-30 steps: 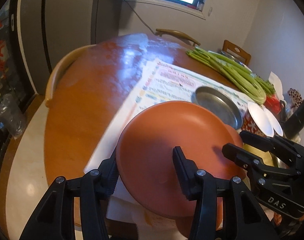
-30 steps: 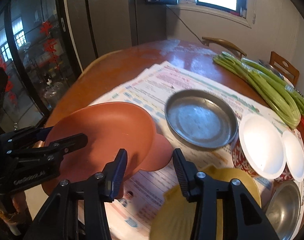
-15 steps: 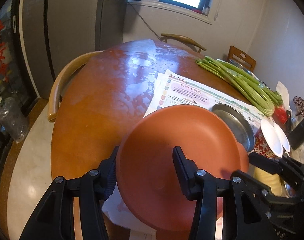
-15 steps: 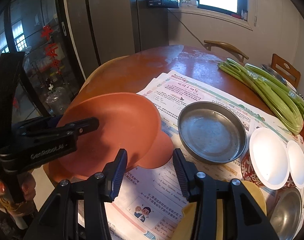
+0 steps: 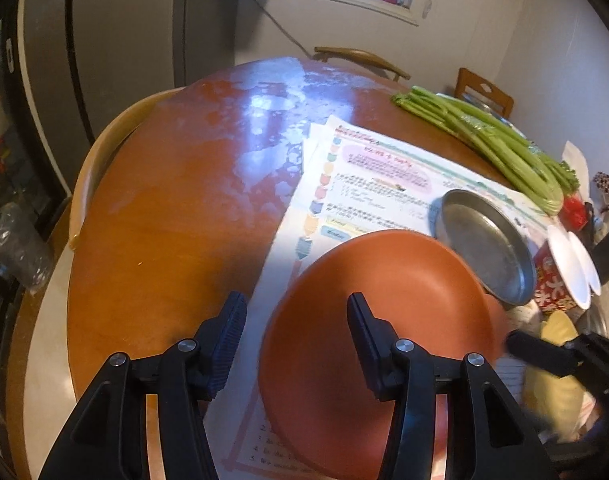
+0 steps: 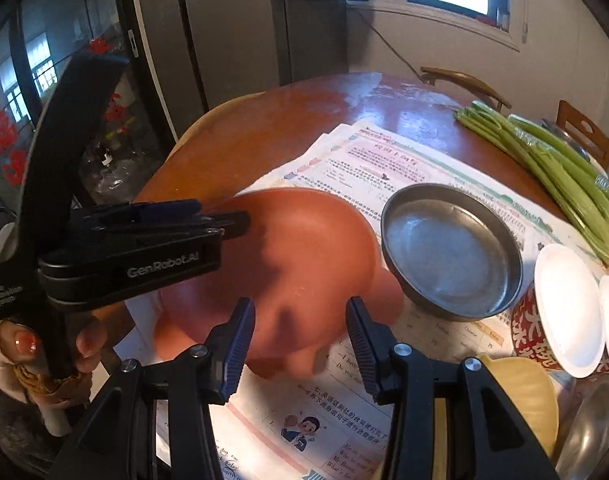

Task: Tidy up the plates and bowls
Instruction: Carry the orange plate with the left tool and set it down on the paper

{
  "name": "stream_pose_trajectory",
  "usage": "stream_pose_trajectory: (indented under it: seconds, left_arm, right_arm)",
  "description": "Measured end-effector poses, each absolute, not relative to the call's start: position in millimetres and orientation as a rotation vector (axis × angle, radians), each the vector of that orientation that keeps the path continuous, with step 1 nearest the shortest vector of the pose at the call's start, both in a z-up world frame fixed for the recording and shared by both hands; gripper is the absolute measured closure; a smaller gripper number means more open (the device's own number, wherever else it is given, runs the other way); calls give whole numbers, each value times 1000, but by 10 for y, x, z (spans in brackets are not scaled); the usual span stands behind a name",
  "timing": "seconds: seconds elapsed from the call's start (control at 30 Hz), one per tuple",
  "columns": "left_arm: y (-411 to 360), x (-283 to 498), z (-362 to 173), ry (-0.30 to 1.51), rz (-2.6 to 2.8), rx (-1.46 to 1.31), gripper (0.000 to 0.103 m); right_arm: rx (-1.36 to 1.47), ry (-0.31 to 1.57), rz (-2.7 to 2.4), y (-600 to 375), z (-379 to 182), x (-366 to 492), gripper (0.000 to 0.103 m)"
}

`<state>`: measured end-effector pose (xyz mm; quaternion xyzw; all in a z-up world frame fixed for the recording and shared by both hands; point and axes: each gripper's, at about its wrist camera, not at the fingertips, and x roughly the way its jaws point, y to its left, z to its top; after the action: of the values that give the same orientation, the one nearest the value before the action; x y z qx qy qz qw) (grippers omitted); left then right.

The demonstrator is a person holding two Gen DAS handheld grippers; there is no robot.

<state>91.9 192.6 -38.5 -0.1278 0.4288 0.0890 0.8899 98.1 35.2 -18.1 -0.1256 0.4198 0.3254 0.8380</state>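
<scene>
Terracotta-brown and shallow, the large plate lies low over the printed paper sheets on the round wooden table, just beside the steel dish and overlapping a smaller brown plate that peeks out at its far edge. The left gripper has its fingers spread wide and grips nothing: the plate sits off to one side of them, its near rim passing under the right-hand finger. In the right wrist view the same gripper shows side-on above the plate, blurred. The right gripper hovers over the plate's near edge, fingers likewise spread and empty.

The step in hand looks like the setting-down of the big brown plate onto its smaller mate; whether it rests fully flat I cannot tell through the blur.

To the right stand a red patterned bowl holding white dishes, a yellow bowl and another steel bowl, with celery behind.

Next, the stack probably wants squaring up, or one gripper should turn to the steel dish, taking it by the rim without dragging the paper.
</scene>
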Motion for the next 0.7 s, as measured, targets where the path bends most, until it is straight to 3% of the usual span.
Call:
stream_pose_trajectory:
  seconds: [0.7]
  left_arm:
    - [1979, 913, -464, 887, 161, -274, 50]
  right_arm:
    - [-258, 959, 616, 319, -355, 1191, 54]
